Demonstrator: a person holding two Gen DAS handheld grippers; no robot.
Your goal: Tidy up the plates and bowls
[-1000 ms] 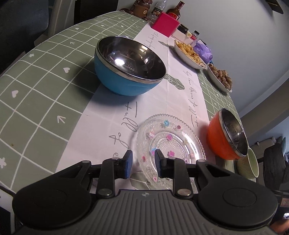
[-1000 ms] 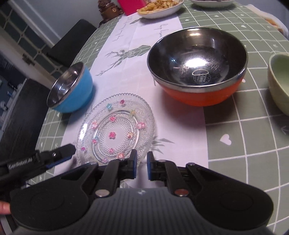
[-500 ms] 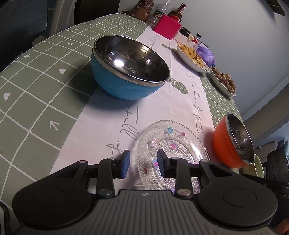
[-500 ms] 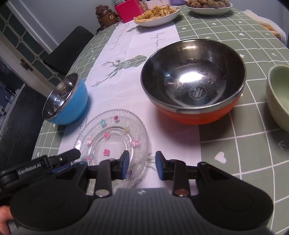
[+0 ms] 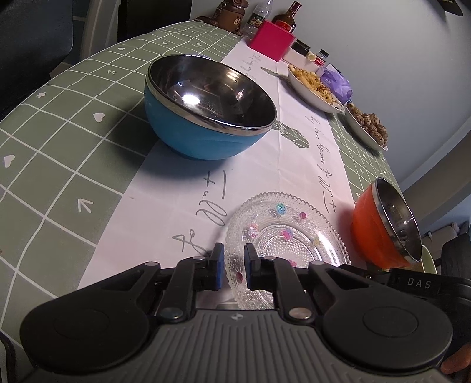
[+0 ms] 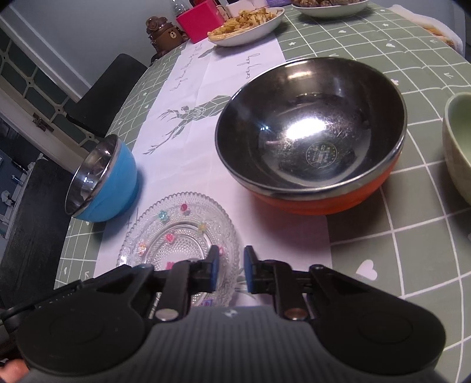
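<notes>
left wrist: low, facing table [image 5: 59, 153] | right wrist: likewise | shared: glass plate [image 5: 294, 235]

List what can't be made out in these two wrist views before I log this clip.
- Glass plate: near edge hidden behind the left gripper in the left wrist view, so contact can't be told.
- Pale green bowl: cut off by the right wrist view's right edge.
- Orange bowl: inside barely visible at the left view's fisheye rim.
- Bottle labels: too small to read.
</notes>
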